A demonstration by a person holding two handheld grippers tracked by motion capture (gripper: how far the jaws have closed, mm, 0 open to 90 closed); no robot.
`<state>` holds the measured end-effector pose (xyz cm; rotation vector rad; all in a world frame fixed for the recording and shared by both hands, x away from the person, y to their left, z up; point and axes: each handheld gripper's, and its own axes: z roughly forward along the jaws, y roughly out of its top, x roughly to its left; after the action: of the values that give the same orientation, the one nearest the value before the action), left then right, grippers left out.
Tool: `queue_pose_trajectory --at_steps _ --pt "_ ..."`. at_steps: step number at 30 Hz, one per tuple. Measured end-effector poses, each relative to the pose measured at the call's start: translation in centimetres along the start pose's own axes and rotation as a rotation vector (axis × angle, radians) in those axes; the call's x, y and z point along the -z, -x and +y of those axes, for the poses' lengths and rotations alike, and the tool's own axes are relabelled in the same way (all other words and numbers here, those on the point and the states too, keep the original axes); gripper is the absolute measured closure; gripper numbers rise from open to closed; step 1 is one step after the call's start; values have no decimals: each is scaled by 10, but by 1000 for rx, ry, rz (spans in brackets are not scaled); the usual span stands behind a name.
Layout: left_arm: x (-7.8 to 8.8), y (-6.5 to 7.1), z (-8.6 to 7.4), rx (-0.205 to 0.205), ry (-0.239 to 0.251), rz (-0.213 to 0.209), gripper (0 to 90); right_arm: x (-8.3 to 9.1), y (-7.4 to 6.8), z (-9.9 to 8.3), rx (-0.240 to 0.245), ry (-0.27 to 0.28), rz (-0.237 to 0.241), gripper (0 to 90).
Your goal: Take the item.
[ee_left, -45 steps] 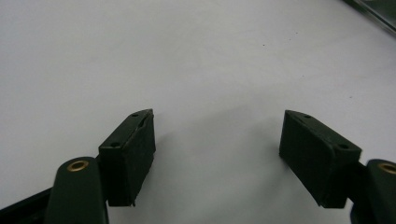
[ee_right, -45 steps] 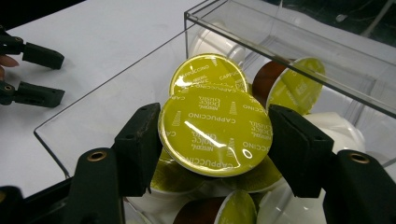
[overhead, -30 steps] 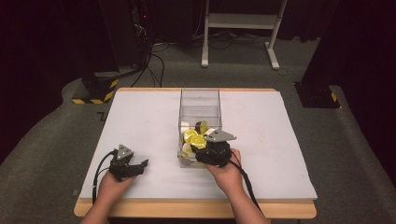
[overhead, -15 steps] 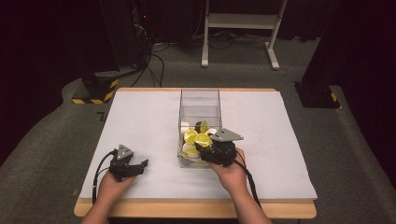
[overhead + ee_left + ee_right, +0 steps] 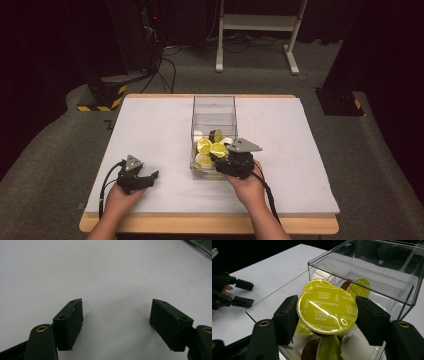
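One round yellow-lidded coffee capsule (image 5: 327, 310) is squeezed by the right gripper (image 5: 327, 315) over the clear plastic box (image 5: 213, 102), near the table's front edge. Many are left inside. The left gripper (image 5: 116, 315) is held open, empty.

Yellow-lidded cappuccino capsule (image 5: 327, 310), lid tilted up, above the capsule-filled clear box (image 5: 387, 285).

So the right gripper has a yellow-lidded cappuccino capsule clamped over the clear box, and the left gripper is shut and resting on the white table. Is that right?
Not quite: the left gripper is open, its jaws standing wide apart with nothing between them, as the left gripper view shows. The rest holds: the right gripper has the yellow-lidded cappuccino capsule clamped over the clear box, and the left one rests on the white table.
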<state>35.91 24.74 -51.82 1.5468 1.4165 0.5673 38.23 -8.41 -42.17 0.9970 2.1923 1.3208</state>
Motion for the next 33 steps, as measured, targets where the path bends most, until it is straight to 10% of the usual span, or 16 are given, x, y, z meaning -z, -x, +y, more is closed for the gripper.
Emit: queue_pose_trajectory --at_steps 33 --pt "0 0 0 -1 0 1 270 24 10 8 -3 76 -37 379"
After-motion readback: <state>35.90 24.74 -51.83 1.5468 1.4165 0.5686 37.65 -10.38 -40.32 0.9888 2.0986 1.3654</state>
